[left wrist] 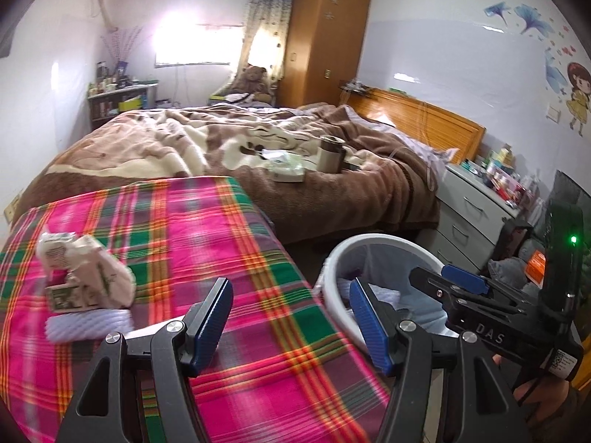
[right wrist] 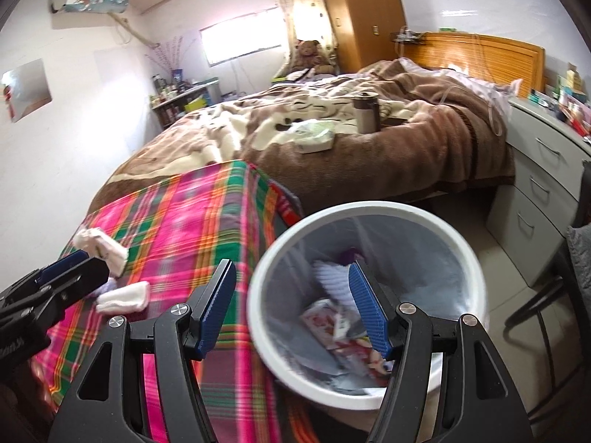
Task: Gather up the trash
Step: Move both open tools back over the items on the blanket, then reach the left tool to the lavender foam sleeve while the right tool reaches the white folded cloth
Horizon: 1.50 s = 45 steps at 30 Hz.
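Observation:
A crumpled paper wrapper and a folded white tissue lie on the plaid-covered table, left of my left gripper. That gripper hovers open over the table's right part with nothing between its blue pads. A white bin with a liner stands beside the table and holds printed packets and white paper. My right gripper hangs open over the bin's near rim, holding nothing. From the right wrist, the wrapper and tissue show beside the left gripper.
A bed with a brown blanket lies beyond the table, with a metal mug and a tissue pack on it. A grey drawer unit stands right of the bin, and a dark chair frame near it.

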Each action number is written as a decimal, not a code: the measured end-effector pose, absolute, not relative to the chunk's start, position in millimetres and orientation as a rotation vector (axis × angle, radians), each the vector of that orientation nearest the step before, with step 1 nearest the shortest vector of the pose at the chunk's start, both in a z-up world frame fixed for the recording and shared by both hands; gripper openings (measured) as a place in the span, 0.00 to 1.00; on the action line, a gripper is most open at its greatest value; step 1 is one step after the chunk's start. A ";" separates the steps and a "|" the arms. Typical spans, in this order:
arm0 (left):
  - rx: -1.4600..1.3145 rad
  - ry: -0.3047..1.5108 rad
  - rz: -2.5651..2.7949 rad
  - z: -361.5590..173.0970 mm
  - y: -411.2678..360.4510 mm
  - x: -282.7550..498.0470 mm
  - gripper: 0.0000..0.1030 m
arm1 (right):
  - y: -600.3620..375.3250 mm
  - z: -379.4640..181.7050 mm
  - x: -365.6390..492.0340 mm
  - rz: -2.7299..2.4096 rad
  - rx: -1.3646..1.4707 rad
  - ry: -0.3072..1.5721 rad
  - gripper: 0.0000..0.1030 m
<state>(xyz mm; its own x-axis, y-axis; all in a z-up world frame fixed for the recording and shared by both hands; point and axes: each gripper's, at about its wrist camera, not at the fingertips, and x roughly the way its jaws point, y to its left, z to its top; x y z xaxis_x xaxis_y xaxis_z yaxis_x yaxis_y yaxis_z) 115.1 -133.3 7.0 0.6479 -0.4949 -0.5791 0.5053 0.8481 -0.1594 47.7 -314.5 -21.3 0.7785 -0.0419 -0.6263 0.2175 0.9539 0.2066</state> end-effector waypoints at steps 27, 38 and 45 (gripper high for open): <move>-0.082 0.737 -0.263 -34.9 30.0 164.6 0.63 | -201.7 -51.3 96.0 0.163 0.168 0.792 0.63; -0.066 0.806 -0.240 -58.9 54.9 194.2 0.63 | -154.0 -61.6 113.7 0.315 -0.002 0.805 0.63; -0.055 0.825 -0.261 -64.2 56.5 212.6 0.63 | -132.9 -66.7 116.3 0.429 -0.100 0.832 0.68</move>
